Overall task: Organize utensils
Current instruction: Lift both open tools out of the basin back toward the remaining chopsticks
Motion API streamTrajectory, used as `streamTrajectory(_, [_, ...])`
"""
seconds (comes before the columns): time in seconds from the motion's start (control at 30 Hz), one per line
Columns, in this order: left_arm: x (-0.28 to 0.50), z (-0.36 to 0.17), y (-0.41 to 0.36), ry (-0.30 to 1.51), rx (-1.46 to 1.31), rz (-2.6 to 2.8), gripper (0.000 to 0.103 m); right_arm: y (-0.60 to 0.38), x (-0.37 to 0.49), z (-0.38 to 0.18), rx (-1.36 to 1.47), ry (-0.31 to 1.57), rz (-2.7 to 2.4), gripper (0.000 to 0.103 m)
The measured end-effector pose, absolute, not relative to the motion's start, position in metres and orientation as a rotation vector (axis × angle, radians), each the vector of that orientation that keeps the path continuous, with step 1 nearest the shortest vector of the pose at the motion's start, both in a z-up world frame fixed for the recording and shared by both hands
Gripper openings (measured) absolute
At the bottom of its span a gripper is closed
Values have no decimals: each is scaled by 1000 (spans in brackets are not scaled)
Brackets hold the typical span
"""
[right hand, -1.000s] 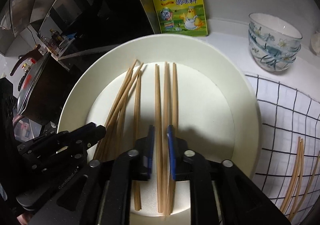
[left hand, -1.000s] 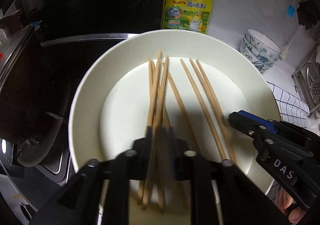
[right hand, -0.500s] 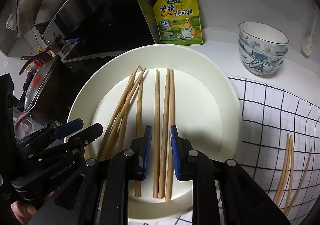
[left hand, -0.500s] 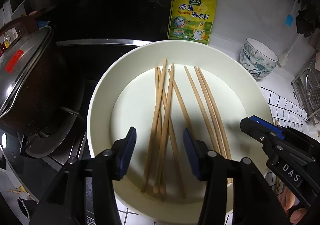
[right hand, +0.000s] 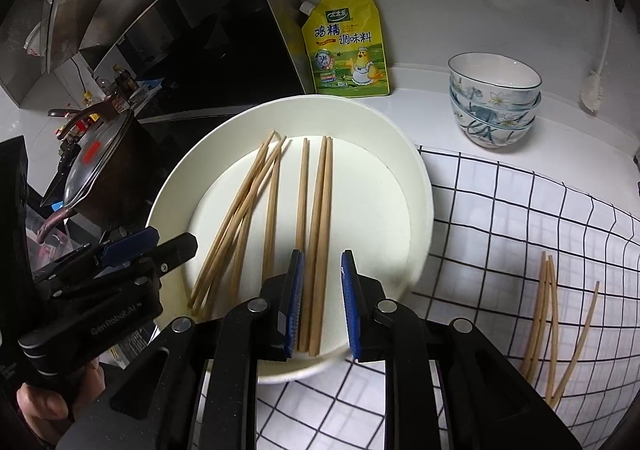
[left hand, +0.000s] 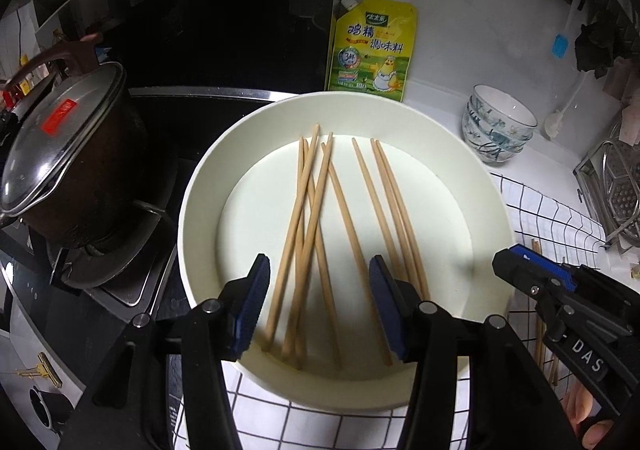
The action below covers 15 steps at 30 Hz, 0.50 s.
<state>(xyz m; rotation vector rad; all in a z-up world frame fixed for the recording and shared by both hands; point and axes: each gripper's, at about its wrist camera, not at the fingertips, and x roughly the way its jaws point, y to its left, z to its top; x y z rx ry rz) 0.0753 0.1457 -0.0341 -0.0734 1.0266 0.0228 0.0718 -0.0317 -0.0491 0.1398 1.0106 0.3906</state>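
Several wooden chopsticks (left hand: pixel 316 217) lie in a large cream plate (left hand: pixel 208 177), also seen in the right wrist view (right hand: pixel 416 185). The left bunch is crossed; the right ones (right hand: pixel 320 217) lie parallel. My left gripper (left hand: pixel 318 304) is open and empty above the near ends of the crossed bunch. My right gripper (right hand: pixel 320 304) is open and empty, its jaws either side of the near ends of two parallel chopsticks, above them. Each gripper shows in the other's view: right (left hand: pixel 568 290), left (right hand: pixel 120 262).
More chopsticks (right hand: pixel 552 322) lie on the checked cloth (right hand: pixel 500 217) right of the plate. Stacked patterned bowls (right hand: pixel 494 99) and a yellow seasoning pouch (right hand: pixel 348 45) stand behind. A lidded pot (left hand: pixel 68 153) sits on the stove at left. A metal rack (left hand: pixel 616 193) is at right.
Both grippers let go of the chopsticks, opened and pulled back and up from the plate. The chopsticks now lie loose in the plate.
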Motion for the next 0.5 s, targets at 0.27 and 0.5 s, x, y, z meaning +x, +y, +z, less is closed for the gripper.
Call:
streamTrajectory(0.27, [56,-24,131,1009,-81,42,51,-50,54,-42,128,1000,412,19])
streamTrajectory(0.5, [42,-20,109,1003,-82,41,54,-78,39,-36,119,982,401,19])
